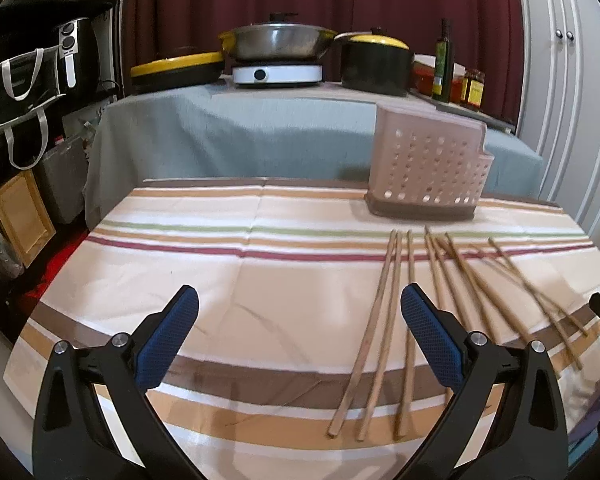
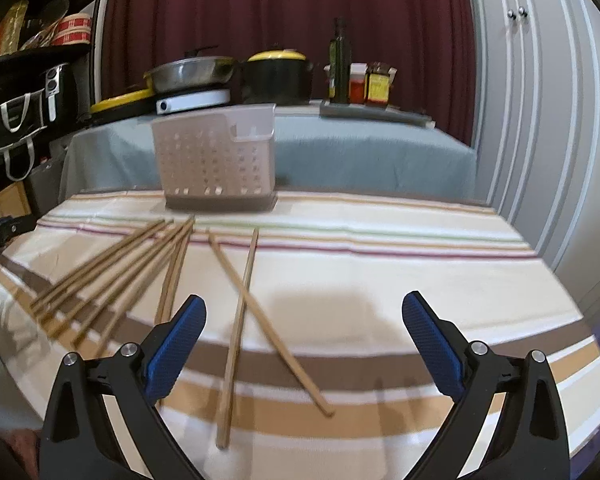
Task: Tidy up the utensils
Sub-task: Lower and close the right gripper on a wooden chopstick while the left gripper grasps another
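Note:
Several wooden chopsticks [image 1: 384, 332] lie spread on the striped tablecloth [image 1: 260, 280], fanned from near the holder toward the front edge. A perforated pale plastic utensil holder [image 1: 428, 164] stands upright at the far side of the table, with nothing showing above its rim. My left gripper [image 1: 300, 300] is open above the cloth, its right finger beside the leftmost three sticks. In the right wrist view two crossed chopsticks [image 2: 256, 308] lie between the fingers of my open right gripper [image 2: 304, 308], the other chopsticks [image 2: 112, 280] fan out to the left, and the holder [image 2: 216, 160] stands behind them.
Behind the table is a grey-covered counter [image 1: 260, 128] with a steel pan [image 1: 276, 40] on a white hotplate, a black pot with yellow lid [image 1: 376, 64], an oil bottle [image 1: 444, 60] and jars. Dark shelving with bags [image 1: 20, 80] stands left; white cabinet doors [image 2: 540, 120] right.

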